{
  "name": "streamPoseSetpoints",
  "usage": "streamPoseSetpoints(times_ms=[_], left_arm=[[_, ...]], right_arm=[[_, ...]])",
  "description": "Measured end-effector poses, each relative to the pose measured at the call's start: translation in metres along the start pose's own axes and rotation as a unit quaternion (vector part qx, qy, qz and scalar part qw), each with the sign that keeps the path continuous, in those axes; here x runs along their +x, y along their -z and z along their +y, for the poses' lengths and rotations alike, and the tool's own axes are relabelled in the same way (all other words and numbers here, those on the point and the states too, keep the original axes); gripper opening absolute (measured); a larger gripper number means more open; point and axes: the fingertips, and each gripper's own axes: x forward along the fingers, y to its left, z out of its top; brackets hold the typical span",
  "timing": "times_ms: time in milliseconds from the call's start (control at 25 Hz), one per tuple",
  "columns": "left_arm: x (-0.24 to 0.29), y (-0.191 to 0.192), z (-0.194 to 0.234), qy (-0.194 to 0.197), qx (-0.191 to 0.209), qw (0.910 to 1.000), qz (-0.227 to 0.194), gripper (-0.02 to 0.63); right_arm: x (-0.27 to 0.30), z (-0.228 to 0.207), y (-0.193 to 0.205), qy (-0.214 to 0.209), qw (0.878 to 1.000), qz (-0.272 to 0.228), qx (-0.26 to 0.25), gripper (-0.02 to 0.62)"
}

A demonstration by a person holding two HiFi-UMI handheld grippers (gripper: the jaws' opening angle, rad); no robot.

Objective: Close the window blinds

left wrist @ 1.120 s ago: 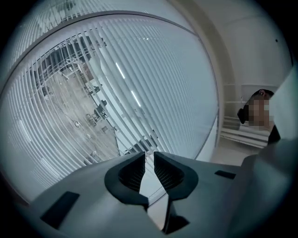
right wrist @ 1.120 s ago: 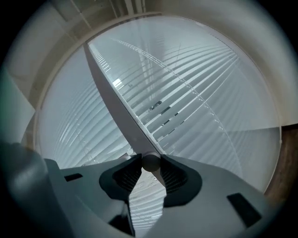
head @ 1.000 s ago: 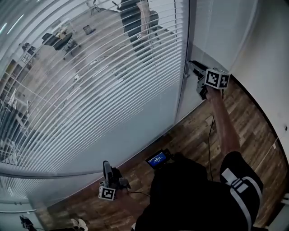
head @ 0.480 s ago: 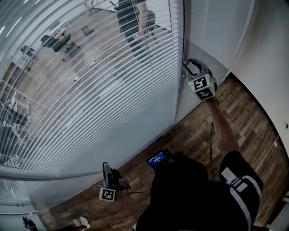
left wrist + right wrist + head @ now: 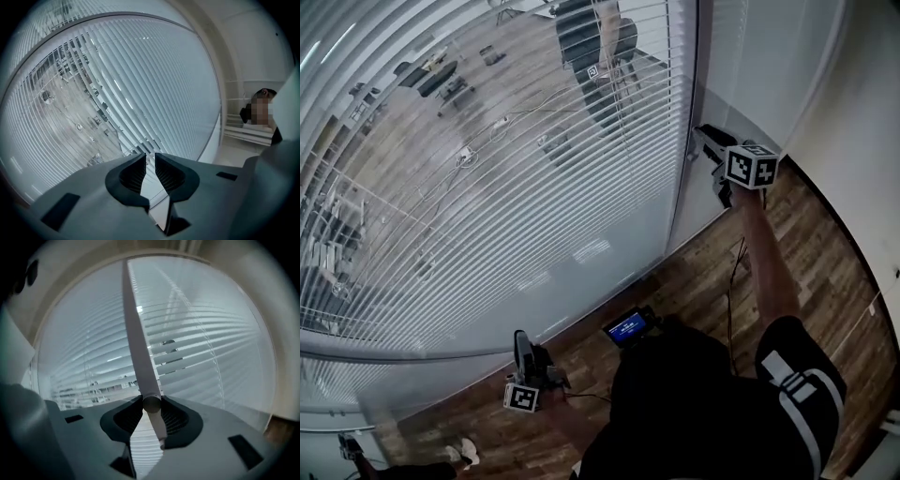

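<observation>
Right gripper view is showing the tilt wand [image 5: 138, 343] of the window blinds [image 5: 197, 333] running down from the top of the frame and ending between the jaws of the right gripper [image 5: 151, 411]. The jaws are closing, and both dark pads are sitting against the wand's lower end (a thinner tip is sticking out below the pads).

Head view is placing the blinds [image 5: 487, 187] across the upper left, hanging in front of the glass. The slats are standing partly tilted, with furniture and cables showing between them. The right gripper [image 5: 701, 139] is reaching up to the blind's right edge, beside the pale window frame [image 5: 680, 216]. Its marker cube [image 5: 752, 166] is carrying black-and-white square patterns and no readable text.

The left gripper [image 5: 521, 342] is hanging low near the wood-pattern floor [image 5: 825, 244], well apart from the wand. In the left gripper view its jaws [image 5: 150, 161] are standing slightly apart with nothing between them, only slats beyond.

A small device with a lit blue screen [image 5: 628, 328] is sitting at the person's front; its writing is too small to read.
</observation>
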Motion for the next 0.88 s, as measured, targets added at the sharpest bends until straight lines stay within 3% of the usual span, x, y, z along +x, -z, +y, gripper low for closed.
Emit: streamPoseSetpoints(times_ms=[80, 240, 320, 400, 480, 520, 600, 680, 760, 880], left_arm=[[0.001, 0.001, -0.001, 0.000, -0.001, 1.0000, 0.001, 0.067], [-0.003, 0.000, 0.000, 0.000, -0.003, 1.0000, 0.001, 0.067], [-0.006, -0.001, -0.001, 0.000, -0.002, 1.0000, 0.001, 0.067], [-0.007, -0.002, -0.002, -0.001, -0.001, 1.0000, 0.001, 0.067], [-0.007, -0.002, -0.002, -0.001, -0.001, 1.0000, 0.001, 0.067], [-0.006, -0.002, -0.001, -0.002, -0.001, 1.0000, 0.001, 0.067], [-0.005, -0.002, 0.000, -0.003, 0.000, 1.0000, 0.001, 0.067], [-0.004, 0.000, -0.001, -0.003, 0.001, 1.0000, 0.003, 0.067], [-0.002, 0.002, -0.002, -0.003, 0.002, 1.0000, 0.006, 0.067], [0.000, 0.004, -0.003, -0.003, -0.001, 1.0000, 0.006, 0.067]], right_arm=[[0.000, -0.003, -0.001, -0.018, 0.997, -0.007, 0.073, 0.129], [0.000, 0.001, -0.003, -0.051, 0.985, -0.024, 0.162, 0.129], [-0.001, 0.004, -0.002, -0.074, 0.981, -0.031, 0.176, 0.129], [-0.003, 0.007, 0.003, -0.069, 0.990, -0.029, 0.119, 0.138], [-0.007, 0.009, 0.006, -0.038, 0.999, -0.022, 0.005, 0.180], [-0.007, 0.012, 0.005, -0.019, 0.998, -0.017, -0.062, 0.184], [-0.006, 0.017, 0.003, 0.021, 0.981, -0.004, -0.195, 0.184], [-0.004, 0.021, 0.002, 0.056, 0.954, 0.007, -0.293, 0.184], [-0.004, 0.021, 0.000, 0.080, 0.933, 0.013, -0.349, 0.183], [-0.002, 0.022, -0.002, 0.096, 0.911, 0.025, -0.399, 0.173]])
